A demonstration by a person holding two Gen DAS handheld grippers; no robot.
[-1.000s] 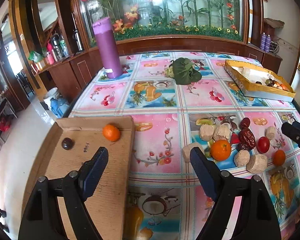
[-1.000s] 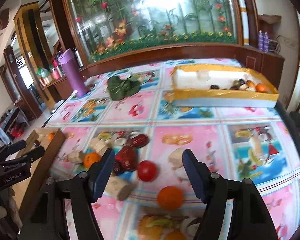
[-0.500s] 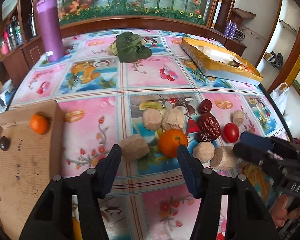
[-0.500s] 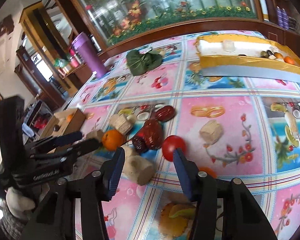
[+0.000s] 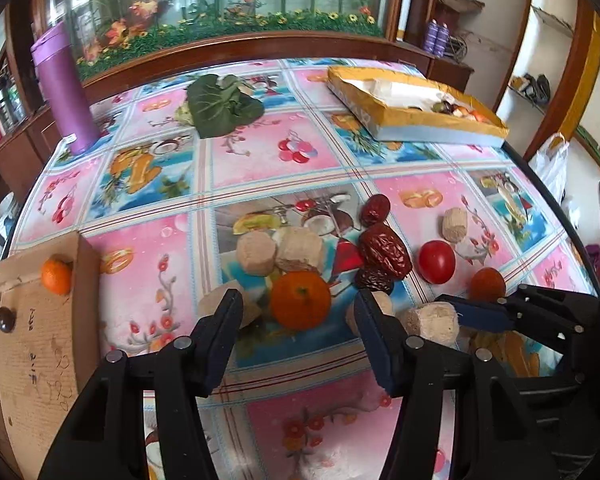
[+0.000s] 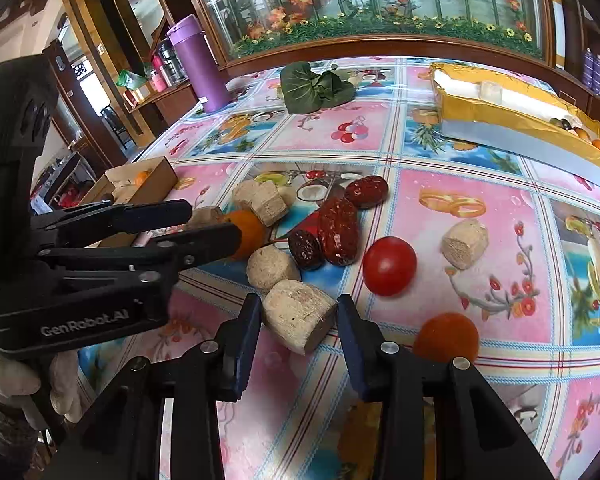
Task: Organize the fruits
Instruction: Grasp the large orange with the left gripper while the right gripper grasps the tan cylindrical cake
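Note:
My left gripper (image 5: 298, 308) is open just above the table, a large orange (image 5: 300, 300) between its fingertips with a gap on each side. My right gripper (image 6: 300, 312) is closing around a tan cylinder piece (image 6: 300, 320); its pads stand close beside it, and I see no firm press. In the right wrist view the left gripper (image 6: 210, 222) reaches in from the left toward the orange (image 6: 250, 232). A red tomato (image 6: 389, 266), dark red dates (image 6: 338, 232), a small orange (image 6: 446, 336) and more tan pieces (image 5: 256, 254) lie around.
An open cardboard box (image 5: 32, 360) at the left holds a small orange (image 5: 56, 276) and a dark ball (image 5: 5, 319). A yellow tray (image 5: 380, 120) with fruit sits at the back right. A purple bottle (image 5: 64, 92) and green leaf (image 5: 224, 104) stand further back.
Both grippers came down toward the fruit pile and narrowed their jaws. The left swung from the cardboard box to the orange; the right came over the tan cylinder piece.

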